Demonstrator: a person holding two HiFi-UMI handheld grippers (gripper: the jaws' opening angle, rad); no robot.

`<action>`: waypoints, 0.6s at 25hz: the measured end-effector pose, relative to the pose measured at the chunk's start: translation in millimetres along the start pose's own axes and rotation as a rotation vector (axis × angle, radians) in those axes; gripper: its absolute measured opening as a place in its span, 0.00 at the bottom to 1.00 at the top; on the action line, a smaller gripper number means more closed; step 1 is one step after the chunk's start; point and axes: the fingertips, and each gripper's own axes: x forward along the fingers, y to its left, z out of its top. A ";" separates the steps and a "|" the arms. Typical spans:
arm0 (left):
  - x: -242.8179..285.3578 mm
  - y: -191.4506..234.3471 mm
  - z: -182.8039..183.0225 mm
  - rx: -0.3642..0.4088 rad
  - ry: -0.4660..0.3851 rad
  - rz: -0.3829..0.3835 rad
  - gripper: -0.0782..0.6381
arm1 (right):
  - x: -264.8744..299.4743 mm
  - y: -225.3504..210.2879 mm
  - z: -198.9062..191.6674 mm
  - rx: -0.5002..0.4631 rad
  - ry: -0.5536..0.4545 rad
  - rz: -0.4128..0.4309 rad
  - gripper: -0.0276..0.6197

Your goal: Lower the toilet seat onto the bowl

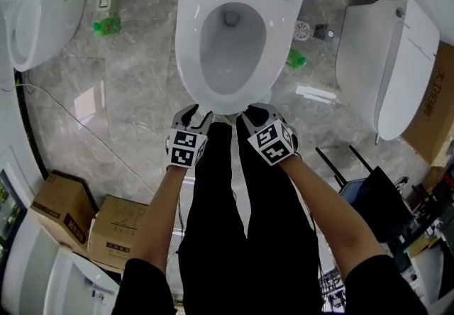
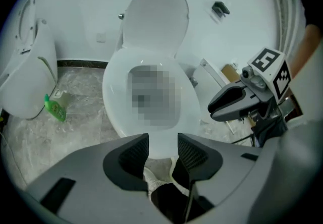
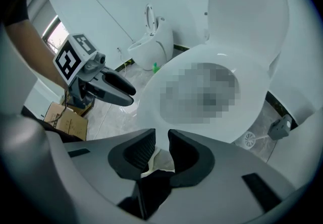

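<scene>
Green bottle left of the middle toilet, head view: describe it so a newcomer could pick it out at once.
Find the middle toilet, its lid raised. On the grey marble floor to its left, towards the neighbouring toilet, lies the green bottle. The only other green item lies right of that toilet and looks smaller.

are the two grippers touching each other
Apart. The head view shows the left gripper and right gripper side by side by the toilet seat front edge, with a black trouser leg showing between them.
</scene>
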 end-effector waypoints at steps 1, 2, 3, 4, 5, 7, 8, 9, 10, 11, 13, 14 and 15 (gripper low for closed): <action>-9.9 -8.1 9.4 -0.024 -0.024 -0.005 0.37 | -13.9 0.2 5.8 0.024 -0.022 -0.010 0.20; -21.8 -16.2 19.8 -0.039 -0.048 -0.011 0.37 | -29.7 1.4 12.1 0.049 -0.045 -0.020 0.20; -35.6 -24.3 31.7 -0.049 -0.072 -0.016 0.37 | -47.7 3.0 19.0 0.074 -0.070 -0.028 0.20; -51.1 -32.3 45.3 -0.057 -0.098 -0.020 0.37 | -68.2 4.4 27.1 0.098 -0.095 -0.037 0.20; -67.6 -40.1 60.5 -0.064 -0.125 -0.024 0.37 | -91.2 5.0 36.2 0.122 -0.120 -0.047 0.21; -104.2 -57.0 93.7 -0.073 -0.185 -0.035 0.37 | -141.3 5.3 54.6 0.160 -0.184 -0.075 0.21; -124.7 -67.0 109.9 -0.078 -0.217 -0.043 0.37 | -167.5 7.0 62.0 0.174 -0.221 -0.088 0.21; -146.3 -77.9 125.9 -0.081 -0.248 -0.050 0.37 | -194.1 9.9 67.6 0.186 -0.255 -0.100 0.21; -169.0 -88.9 141.9 -0.080 -0.281 -0.049 0.37 | -221.0 12.8 72.8 0.199 -0.290 -0.112 0.21; -192.4 -98.8 158.1 -0.072 -0.314 -0.038 0.36 | -248.0 14.8 78.8 0.218 -0.327 -0.125 0.21; -240.5 -115.3 191.4 -0.051 -0.385 0.005 0.31 | -301.0 15.2 94.1 0.294 -0.419 -0.142 0.21; -265.2 -123.4 206.6 -0.050 -0.424 0.022 0.29 | -327.8 15.6 102.5 0.349 -0.472 -0.142 0.21; -289.9 -132.0 219.4 -0.055 -0.461 0.031 0.29 | -354.8 17.4 110.6 0.403 -0.528 -0.140 0.21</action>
